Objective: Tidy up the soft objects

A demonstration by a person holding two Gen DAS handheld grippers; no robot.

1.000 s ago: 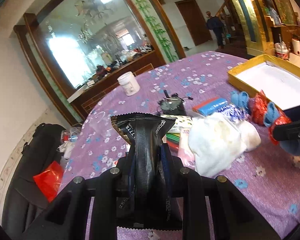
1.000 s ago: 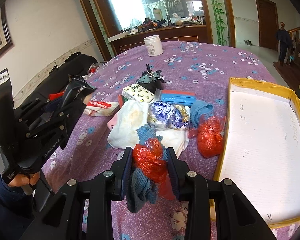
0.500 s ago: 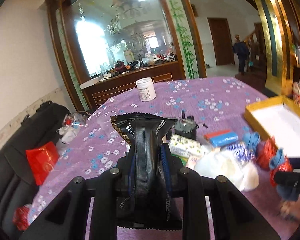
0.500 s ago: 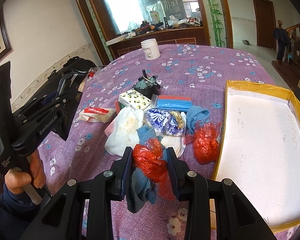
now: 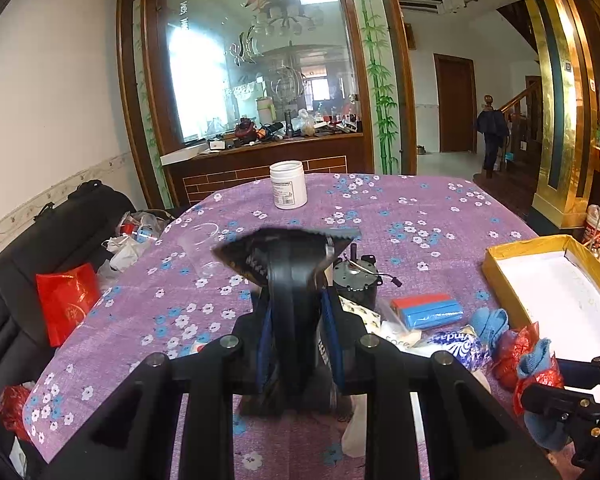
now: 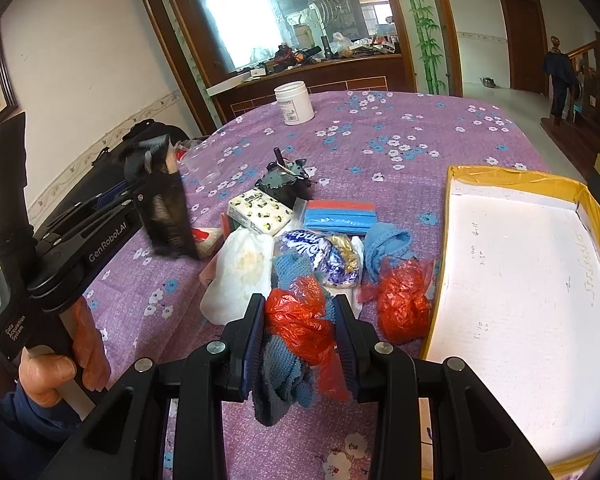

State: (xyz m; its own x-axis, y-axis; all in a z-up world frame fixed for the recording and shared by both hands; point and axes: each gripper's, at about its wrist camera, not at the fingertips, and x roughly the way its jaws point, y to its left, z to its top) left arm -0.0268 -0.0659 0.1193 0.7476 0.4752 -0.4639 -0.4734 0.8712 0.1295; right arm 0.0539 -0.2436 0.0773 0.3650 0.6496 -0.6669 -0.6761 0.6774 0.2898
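Two grippers, each one clamped on a soft thing
The left gripper pinches a black crinkled foil pouch; the right gripper squeezes a red plastic bag with blue knitted cloth above the purple flowered table

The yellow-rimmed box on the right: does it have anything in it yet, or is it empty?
Empty, as far as shown. The box shows only its bare white floor with faint scribbles; its near corner is cut off. The soft items still lie outside on the purple tablecloth.

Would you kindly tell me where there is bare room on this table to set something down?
The white inside of the yellow-rimmed box is bare. Open tablecloth lies between the white jar and that box. It is crowded around the small motor, tissue pack and red bag.
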